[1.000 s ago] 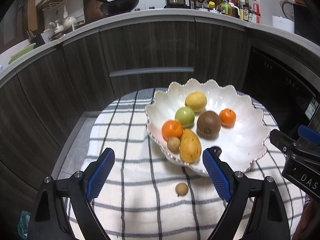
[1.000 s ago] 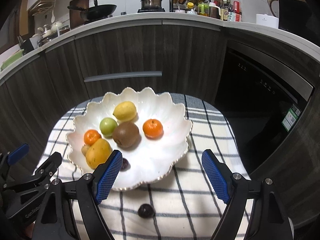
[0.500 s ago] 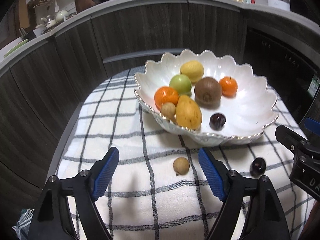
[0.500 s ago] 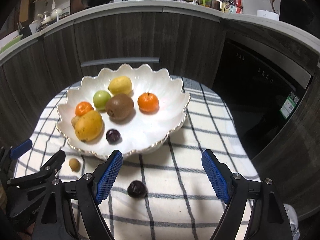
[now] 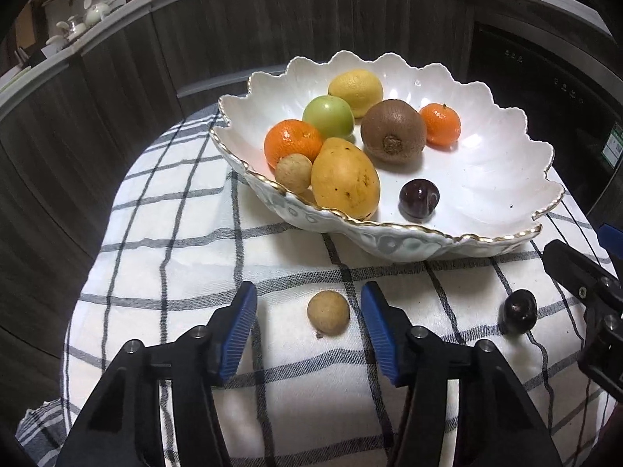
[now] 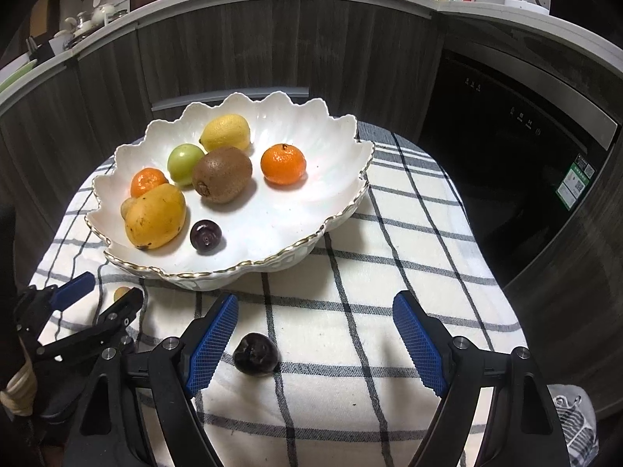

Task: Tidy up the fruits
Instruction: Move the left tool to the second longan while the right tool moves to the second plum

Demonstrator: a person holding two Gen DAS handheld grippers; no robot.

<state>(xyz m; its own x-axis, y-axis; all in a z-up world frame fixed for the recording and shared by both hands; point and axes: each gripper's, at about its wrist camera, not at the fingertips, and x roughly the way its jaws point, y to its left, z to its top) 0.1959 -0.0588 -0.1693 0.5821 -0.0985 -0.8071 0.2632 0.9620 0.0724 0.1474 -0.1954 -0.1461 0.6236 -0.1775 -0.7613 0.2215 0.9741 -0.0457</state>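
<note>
A small tan longan (image 5: 328,313) lies on the checked cloth in front of the white scalloped bowl (image 5: 412,241). My left gripper (image 5: 309,330) straddles it; its jaws are closing, and gaps show between the blue pads and the fruit. A dark plum (image 6: 256,354) lies on the cloth between the fingers of my right gripper (image 6: 315,344), close to the left pad (image 6: 212,344); those jaws stand wide apart. The bowl (image 6: 335,218) holds a mango (image 6: 155,216), a kiwi (image 6: 222,174), two mandarins, a green fruit, a lemon, a longan and a dark plum (image 6: 205,236).
The checked cloth (image 6: 350,311) covers a small round table that drops off on all sides. Dark wood cabinets (image 6: 272,50) curve behind it, with a black appliance front (image 6: 518,148) at the right. In the left wrist view the right gripper's finger (image 5: 580,272) sits beside the plum (image 5: 520,311).
Both grippers have come down toward the cloth. The left jaws have narrowed around the loose longan. The dark plum has come between the right gripper's fingers, which kept their width.
</note>
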